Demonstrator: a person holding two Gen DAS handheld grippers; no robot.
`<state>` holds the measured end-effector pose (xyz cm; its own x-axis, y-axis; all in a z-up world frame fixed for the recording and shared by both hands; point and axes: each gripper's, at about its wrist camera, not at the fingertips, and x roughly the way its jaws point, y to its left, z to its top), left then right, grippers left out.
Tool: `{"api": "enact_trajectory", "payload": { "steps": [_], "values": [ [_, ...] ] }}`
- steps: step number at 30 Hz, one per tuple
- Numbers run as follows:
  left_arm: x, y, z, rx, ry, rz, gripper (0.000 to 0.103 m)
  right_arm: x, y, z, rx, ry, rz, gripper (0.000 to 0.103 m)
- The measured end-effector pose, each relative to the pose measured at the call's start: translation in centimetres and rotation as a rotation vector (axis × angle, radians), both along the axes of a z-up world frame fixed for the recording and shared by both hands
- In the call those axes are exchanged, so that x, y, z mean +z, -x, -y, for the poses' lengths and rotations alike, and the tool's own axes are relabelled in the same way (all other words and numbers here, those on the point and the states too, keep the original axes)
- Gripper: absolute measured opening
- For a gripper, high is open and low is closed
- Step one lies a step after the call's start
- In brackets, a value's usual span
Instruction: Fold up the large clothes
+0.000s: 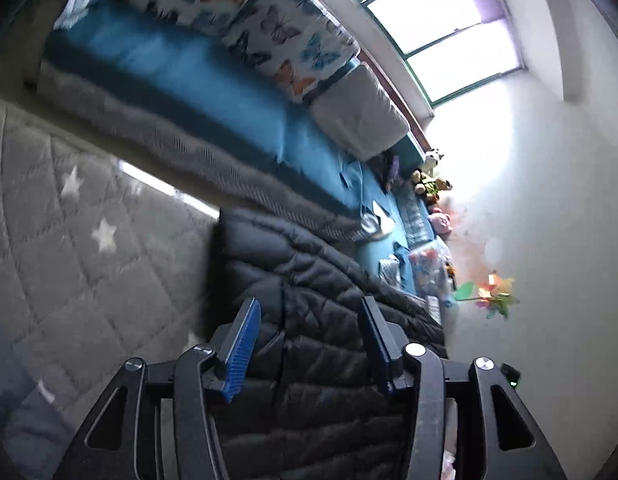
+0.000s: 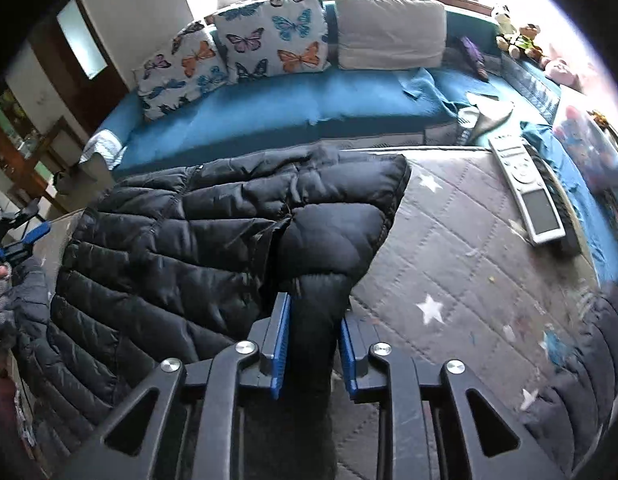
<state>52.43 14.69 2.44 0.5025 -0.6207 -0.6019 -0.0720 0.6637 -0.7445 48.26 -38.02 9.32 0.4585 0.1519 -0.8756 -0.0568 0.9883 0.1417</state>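
garment: we're working a black quilted puffer jacket (image 2: 213, 232), lying on the grey quilted star-print mat (image 2: 461, 264), its far end close to the mat's far edge, by the blue sofa (image 2: 269, 116).
right gripper (image 2: 315, 344): narrow, blue pads clamped on a black padded strip of the jacket, which we judge to be a sleeve; fabric fills the gap between the pads.
left gripper (image 1: 309, 344): about half open, nothing between the pads; it hangs over the jacket body in the left wrist view. In the right wrist view it sits at the far left edge, off the jacket.
fold state: the sleeve end is doubled over onto the body near the jacket's right edge. Body is flat but not folded in half, as far as we see.
left to do: we judge lay that sleeve across, do the other side, then fold the body. Early to mid stage.
clutter: white remote control (image 2: 525, 188) near the mat's far right edge, well apart from the jacket; no obstruction.
unknown: the jacket's near hem is hidden behind the gripper frames.
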Motion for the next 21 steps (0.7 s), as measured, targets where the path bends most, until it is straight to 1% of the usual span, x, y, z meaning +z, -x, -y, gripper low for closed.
{"api": "enact_trajectory", "payload": {
  "steps": [1,3,5,7,9,12,13,15,18,20,21],
  "values": [
    [0.2,0.3,-0.5,0.005,-0.006,0.000,0.061,0.4,0.3,0.1,-0.002,0.001,0.000,0.028],
    [1.2,1.1,-1.0,0.019,-0.066,-0.008,0.068,1.2,0.9,-0.4,0.012,0.033,-0.013,0.029],
    [1.6,2.4,-1.6,0.017,-0.140,-0.036,0.069,2.6,1.9,-1.1,0.044,0.068,-0.008,0.029],
    [2.3,4.3,-2.4,0.017,-0.199,-0.057,0.069,4.3,3.1,-1.9,0.072,0.060,-0.009,0.029],
    [3.7,6.8,-3.0,0.028,-0.227,-0.047,0.069,5.6,4.1,-2.6,0.093,0.060,-0.009,0.030],
    [6.4,10.8,-4.0,0.054,-0.282,-0.021,0.070,7.4,6.8,-3.6,0.129,0.068,0.001,0.035],
    [7.2,12.2,-4.5,0.063,-0.287,-0.015,0.071,7.9,7.8,-4.0,0.148,0.069,0.006,0.037],
    [8.7,15.0,-5.5,0.068,-0.295,-0.010,0.073,8.5,9.2,-4.7,0.172,0.079,0.009,0.044],
    [9.8,20.0,-7.1,0.083,-0.330,-0.009,0.075,9.1,13.3,-6.4,0.239,0.102,0.015,0.050],
    [9.5,23.7,-7.9,0.080,-0.356,-0.030,0.076,8.8,16.0,-7.3,0.280,0.108,0.014,0.055],
    [8.9,25.3,-8.1,0.078,-0.357,-0.041,0.076,8.7,17.1,-7.8,0.301,0.108,0.012,0.056]
  ]
}}
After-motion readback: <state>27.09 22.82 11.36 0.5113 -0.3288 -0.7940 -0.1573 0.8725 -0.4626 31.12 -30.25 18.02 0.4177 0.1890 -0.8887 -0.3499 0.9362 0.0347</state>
